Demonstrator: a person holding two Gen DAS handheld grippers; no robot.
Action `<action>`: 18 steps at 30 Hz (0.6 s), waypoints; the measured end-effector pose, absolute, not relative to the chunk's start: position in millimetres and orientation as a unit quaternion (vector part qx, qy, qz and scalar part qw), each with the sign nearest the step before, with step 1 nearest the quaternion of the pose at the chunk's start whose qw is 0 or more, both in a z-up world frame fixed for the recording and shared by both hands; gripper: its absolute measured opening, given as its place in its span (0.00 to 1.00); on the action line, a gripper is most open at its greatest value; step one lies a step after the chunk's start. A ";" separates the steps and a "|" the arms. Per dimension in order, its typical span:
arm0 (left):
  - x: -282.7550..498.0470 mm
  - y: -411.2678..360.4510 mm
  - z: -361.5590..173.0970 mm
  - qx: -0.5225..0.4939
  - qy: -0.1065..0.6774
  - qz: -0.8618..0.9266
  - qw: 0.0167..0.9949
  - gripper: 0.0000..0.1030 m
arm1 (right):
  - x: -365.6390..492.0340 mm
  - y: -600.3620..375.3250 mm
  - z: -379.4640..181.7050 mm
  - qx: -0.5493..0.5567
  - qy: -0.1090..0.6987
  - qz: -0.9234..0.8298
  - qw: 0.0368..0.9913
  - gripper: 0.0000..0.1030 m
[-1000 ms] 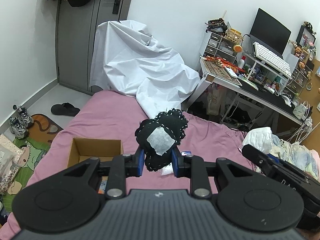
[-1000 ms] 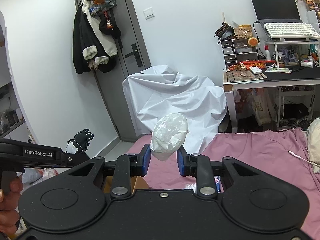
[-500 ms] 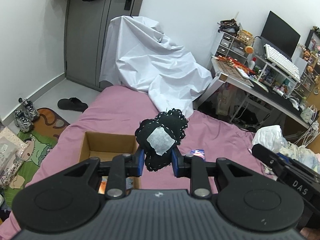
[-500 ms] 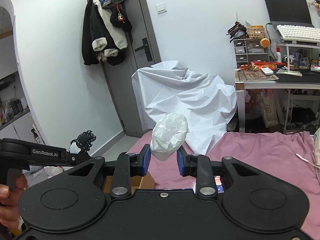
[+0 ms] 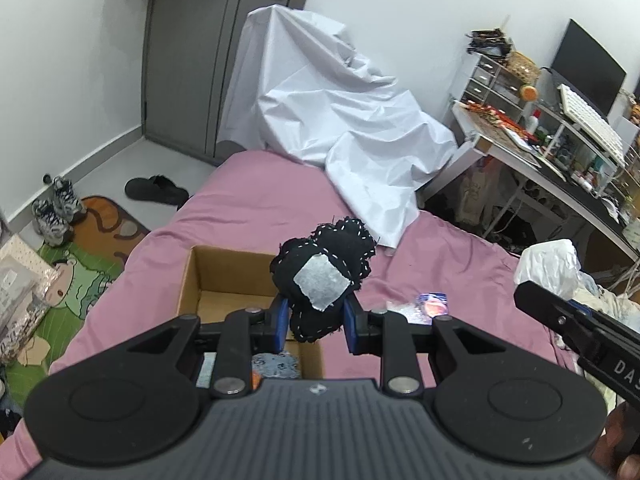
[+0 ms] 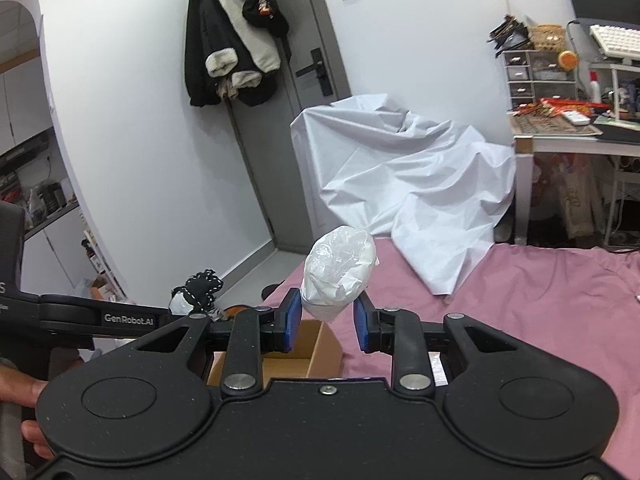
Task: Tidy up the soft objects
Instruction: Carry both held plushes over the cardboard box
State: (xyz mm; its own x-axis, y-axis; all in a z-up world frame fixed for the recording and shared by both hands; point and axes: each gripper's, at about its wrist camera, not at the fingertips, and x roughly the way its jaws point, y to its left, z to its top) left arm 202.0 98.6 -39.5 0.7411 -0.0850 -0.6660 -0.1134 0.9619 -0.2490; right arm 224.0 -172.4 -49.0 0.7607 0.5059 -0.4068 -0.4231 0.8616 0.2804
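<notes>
My left gripper (image 5: 315,327) is shut on a black stitched fabric bundle (image 5: 326,274) with a white label, held above the right side of an open cardboard box (image 5: 224,276) on the pink bed. My right gripper (image 6: 326,324) is shut on a white plastic-wrapped soft bundle (image 6: 340,274), held over the box's near corner (image 6: 316,346). The black bundle also shows in the right wrist view (image 6: 198,292), and the white bundle shows in the left wrist view (image 5: 550,264). A patterned item (image 5: 276,364) lies inside the box.
A small shiny packet (image 5: 430,304) lies on the pink bed (image 5: 256,200) right of the box. A white sheet (image 5: 340,120) drapes over the bed's far end. A cluttered desk (image 5: 560,160) stands right. Shoes (image 5: 56,208) and a slipper (image 5: 156,190) lie on the floor left.
Both grippers have moved forward and leftward toward the box, each still holding its bundle. The box now sits closer under the left gripper and shows beneath the right gripper.
</notes>
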 end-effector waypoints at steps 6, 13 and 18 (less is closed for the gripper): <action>214.5 119.6 -60.5 -0.146 0.370 0.013 0.917 0.26 | 237.0 -148.7 -60.8 0.087 0.260 0.274 0.922 0.27; 233.1 141.0 -95.0 -0.152 0.399 0.024 0.904 0.26 | 252.0 -112.5 -82.3 0.076 0.287 0.302 0.906 0.27; 243.3 147.9 -117.2 -0.140 0.416 0.031 0.898 0.27 | 261.9 -90.7 -100.6 0.064 0.314 0.310 0.895 0.27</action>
State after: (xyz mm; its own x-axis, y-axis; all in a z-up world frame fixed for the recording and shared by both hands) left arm 243.3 147.9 -117.2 0.6515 -0.0601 -0.7563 -0.1731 0.9588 -0.2254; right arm 261.9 -90.7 -100.6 0.6106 0.5953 -0.5223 -0.5156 0.7994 0.3084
